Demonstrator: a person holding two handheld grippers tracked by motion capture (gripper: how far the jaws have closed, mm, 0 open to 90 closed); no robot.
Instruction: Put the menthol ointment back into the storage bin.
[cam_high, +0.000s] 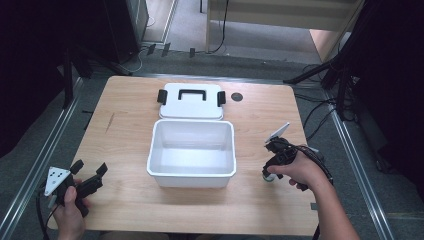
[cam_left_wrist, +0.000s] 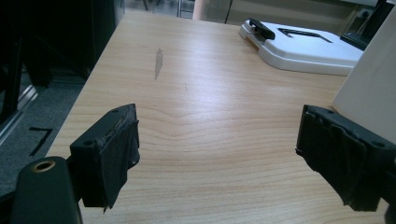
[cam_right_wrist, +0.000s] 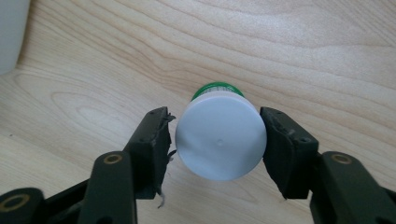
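**Grasp on small bottle, right side of table**

A small white-capped bottle with a green body is seen from above in the right gripper view, standing on the wood at frame centre. In the high view it sits lower right, just beside the right hand and well right of the open white bin.

The right gripper is set around the cap: the right pad looks to be touching the cap's edge, while a thin gap seems to remain at the left pad. It is read as narrowed around the cap, full pinch not confirmed.

The left gripper is held spread wide over bare wood at lower left of the high view, nothing between its jaws.

Step judged: bottle being grasped. Next move calls for a firm squeeze on the cap, a straight lift, then carry toward the bin; a smooth round cap could slip or tip if the grip is off-centre.

The bin lid, with black handle and latches, is laid flat behind the bin. The table is light wood with a dark scuff at upper left. Grey floor, metal rails, dark stands and cables are seen around it.
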